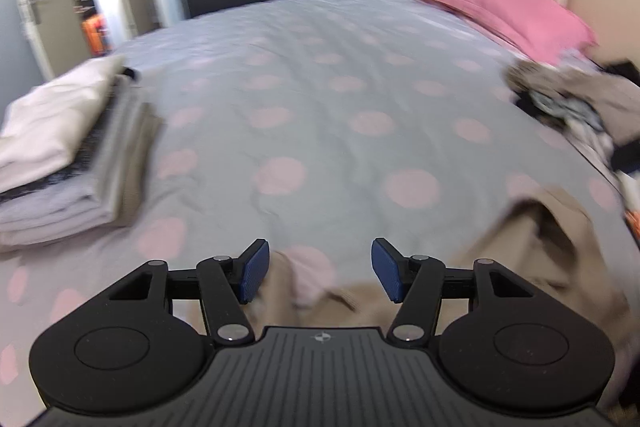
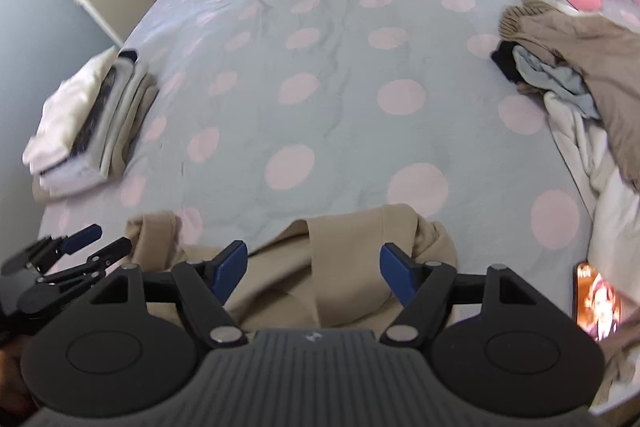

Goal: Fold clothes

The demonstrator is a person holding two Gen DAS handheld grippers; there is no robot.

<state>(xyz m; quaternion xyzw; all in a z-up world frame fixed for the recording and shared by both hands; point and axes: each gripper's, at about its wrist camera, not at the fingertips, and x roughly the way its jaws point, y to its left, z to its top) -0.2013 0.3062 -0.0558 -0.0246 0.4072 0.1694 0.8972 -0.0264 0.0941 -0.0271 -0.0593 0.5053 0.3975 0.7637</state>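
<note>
Beige garment (image 2: pixel 320 267) crumpled, lying crosswise, near edge

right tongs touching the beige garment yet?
Cannot tell. In the right wrist view, the open right tongs overlap the beige garment, but no contact or gap shows plainly.

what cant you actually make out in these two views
- Beige garment: its near part is hidden under the right tongs in the right wrist view, so its type is unclear.
- Folded stack: motion-blurred in the left wrist view; layers can't be counted.
- Unfolded pile: cut off by the right edge.
- Phone: screen image too blurred to read.
- Left tongs: open over beige cloth; contact unclear.
</note>
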